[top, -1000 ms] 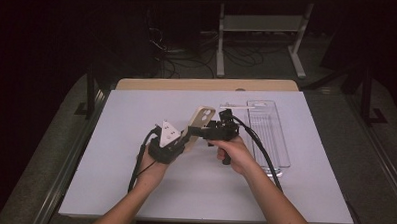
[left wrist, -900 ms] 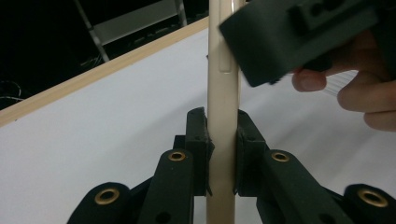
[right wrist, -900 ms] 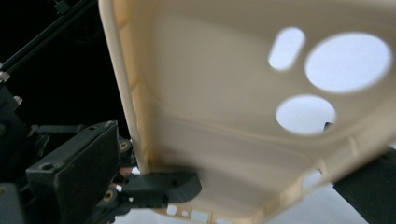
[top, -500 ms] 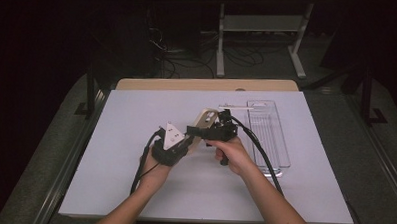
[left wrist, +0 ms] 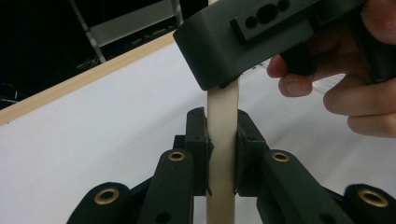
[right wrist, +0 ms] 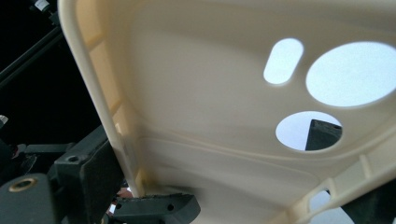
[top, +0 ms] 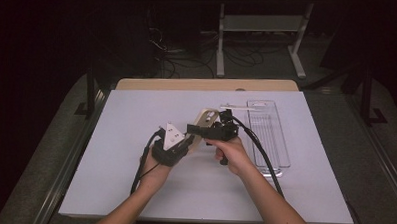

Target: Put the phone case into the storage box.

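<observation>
- Two hand-held black grippers meet over the middle of the white table top (top: 109, 179), both on one flat cream plastic panel with moulded ribs and cut-out holes (top: 202, 123).
- Left gripper (left wrist: 222, 140): its jaws are clenched on the panel's thin edge, which stands upright between the pads in the left gripper view.
- Right gripper (top: 192, 128): in its own view one jaw shows through a round hole and another lies along the rim, so it looks clamped on the panel, though the pinch itself is partly hidden.
- From the right gripper view the cream plastic panel (right wrist: 210, 93) shows a raised rim, one oval slot and two round holes, white table showing through them.
- Panel is lifted off the table, tilted, just left of a clear plastic tray (top: 280, 140).
- Person's right hand (top: 232, 153) grips the right tool's handle.
</observation>
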Action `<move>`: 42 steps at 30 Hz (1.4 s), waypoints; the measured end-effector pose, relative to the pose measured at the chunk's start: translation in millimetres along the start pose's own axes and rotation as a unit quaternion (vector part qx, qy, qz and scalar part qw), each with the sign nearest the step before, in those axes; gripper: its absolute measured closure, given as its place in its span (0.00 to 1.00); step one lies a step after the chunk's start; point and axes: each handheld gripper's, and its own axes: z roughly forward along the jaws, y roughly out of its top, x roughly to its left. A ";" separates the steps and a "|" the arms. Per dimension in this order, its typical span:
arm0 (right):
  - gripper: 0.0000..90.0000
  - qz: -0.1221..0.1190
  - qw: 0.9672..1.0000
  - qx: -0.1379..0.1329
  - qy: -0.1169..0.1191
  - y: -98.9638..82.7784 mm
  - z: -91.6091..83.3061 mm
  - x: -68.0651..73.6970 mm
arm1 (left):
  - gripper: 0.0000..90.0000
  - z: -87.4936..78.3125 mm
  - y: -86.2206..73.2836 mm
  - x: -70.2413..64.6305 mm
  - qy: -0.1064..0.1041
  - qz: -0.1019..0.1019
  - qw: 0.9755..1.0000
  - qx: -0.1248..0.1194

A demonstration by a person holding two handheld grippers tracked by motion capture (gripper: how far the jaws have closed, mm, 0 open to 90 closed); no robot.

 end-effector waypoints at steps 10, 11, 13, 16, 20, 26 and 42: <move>0.11 -0.002 1.000 -0.002 -0.006 -0.7 -0.4 1.9 | 0.84 0.8 -0.8 1.9 -0.004 -0.001 1.000 0.004; 0.11 -0.004 1.000 -0.002 -0.008 -0.7 -0.3 1.9 | 0.81 0.9 -0.8 2.3 -0.006 0.000 1.000 0.006; 0.11 -0.003 1.000 -0.003 -0.009 -0.6 -0.8 1.7 | 0.76 1.1 -1.0 3.7 -0.011 0.000 1.000 0.008; 0.11 -0.004 1.000 -0.005 -0.012 -0.4 -1.6 0.9 | 0.65 2.4 -1.7 6.1 -0.022 -0.008 1.000 0.018; 0.11 -0.012 1.000 -0.010 -0.016 0.1 -2.0 -1.0 | 0.55 2.9 -2.6 9.7 -0.040 -0.005 0.999 0.026; 0.11 -0.015 1.000 -0.008 -0.022 0.3 -3.3 -2.3 | 0.38 1.4 -4.0 15.7 -0.068 0.008 0.996 0.053; 0.11 -0.023 0.999 -0.003 -0.030 0.2 -4.9 -2.9 | 0.09 -14.2 -28.0 46.1 -0.126 0.006 0.988 0.085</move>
